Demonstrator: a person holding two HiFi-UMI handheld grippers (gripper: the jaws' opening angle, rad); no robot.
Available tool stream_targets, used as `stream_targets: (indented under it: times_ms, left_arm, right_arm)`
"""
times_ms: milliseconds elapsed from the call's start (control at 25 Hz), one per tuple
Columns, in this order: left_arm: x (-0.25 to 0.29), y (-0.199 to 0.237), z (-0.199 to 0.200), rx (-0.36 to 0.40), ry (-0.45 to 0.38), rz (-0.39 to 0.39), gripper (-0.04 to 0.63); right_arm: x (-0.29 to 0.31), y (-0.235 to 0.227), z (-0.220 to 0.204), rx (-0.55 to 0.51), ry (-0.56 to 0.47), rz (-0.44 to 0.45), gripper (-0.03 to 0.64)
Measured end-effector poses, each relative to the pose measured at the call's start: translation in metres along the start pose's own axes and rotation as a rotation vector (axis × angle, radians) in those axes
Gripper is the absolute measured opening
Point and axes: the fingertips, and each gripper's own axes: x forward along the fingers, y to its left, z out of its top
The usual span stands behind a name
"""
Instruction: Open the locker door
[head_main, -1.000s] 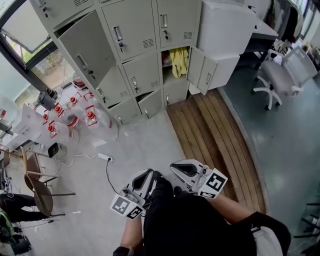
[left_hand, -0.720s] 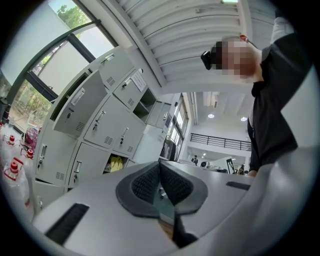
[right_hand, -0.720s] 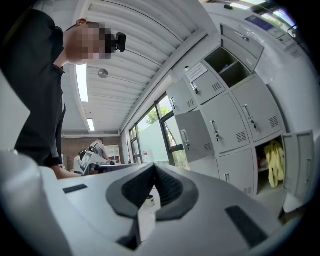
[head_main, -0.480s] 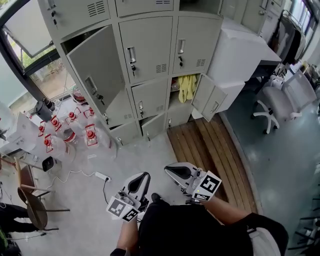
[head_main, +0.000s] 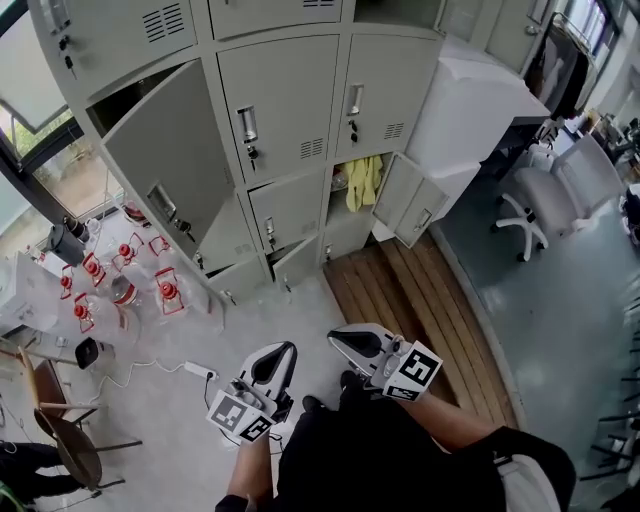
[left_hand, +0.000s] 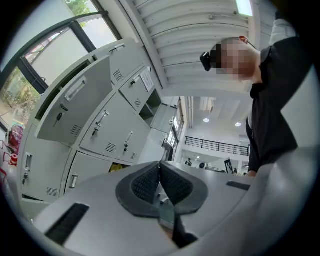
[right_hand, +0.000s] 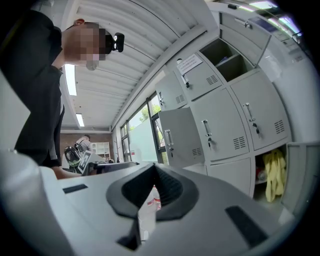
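Note:
A bank of grey lockers (head_main: 285, 110) fills the top of the head view. Two middle doors are closed, each with a handle and key: one (head_main: 275, 100) and one to its right (head_main: 378, 85). A large door (head_main: 165, 165) at the left hangs open. A lower right door (head_main: 410, 205) also stands open beside a compartment holding a yellow cloth (head_main: 362, 180). My left gripper (head_main: 287, 349) and right gripper (head_main: 335, 337) are held low near my body, far from the lockers. Both are shut and empty, as the left gripper (left_hand: 160, 167) and right gripper (right_hand: 154, 167) views show.
A strip of wooden planks (head_main: 420, 300) lies on the floor before the lockers. Several red-capped bottles (head_main: 120, 270) stand at the left, with a power strip and cable (head_main: 200, 370) nearby. A white office chair (head_main: 540, 205) is at the right, a wooden chair (head_main: 55, 410) at lower left.
The head view has tilted up, so more of the lockers shows and they sit lower in the frame. Both grippers stay shut near my body.

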Motion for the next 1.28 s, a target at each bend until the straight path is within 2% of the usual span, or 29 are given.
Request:
stream_targets:
  times_ms: [280, 720, 1040, 1280]
  left_arm:
    - [0.039, 0.045, 0.009, 0.008, 0.028, 0.005, 0.018]
    - [0.117, 0.119, 0.053, 0.081, 0.005, 0.128, 0.018]
    - [0.152, 0.172, 0.085, 0.145, -0.036, 0.27, 0.018]
    - [0.164, 0.21, 0.092, 0.146, -0.068, 0.338, 0.018]
  right_arm:
    - [0.037, -0.053, 0.003, 0.028, -0.009, 0.021, 0.011]
    - [0.101, -0.156, 0.038, 0.03, -0.06, 0.161, 0.011]
    - [0.137, -0.226, 0.049, 0.04, -0.046, 0.256, 0.011]
    - [0.177, -0.264, 0.06, -0.031, -0.075, 0.273, 0.012]
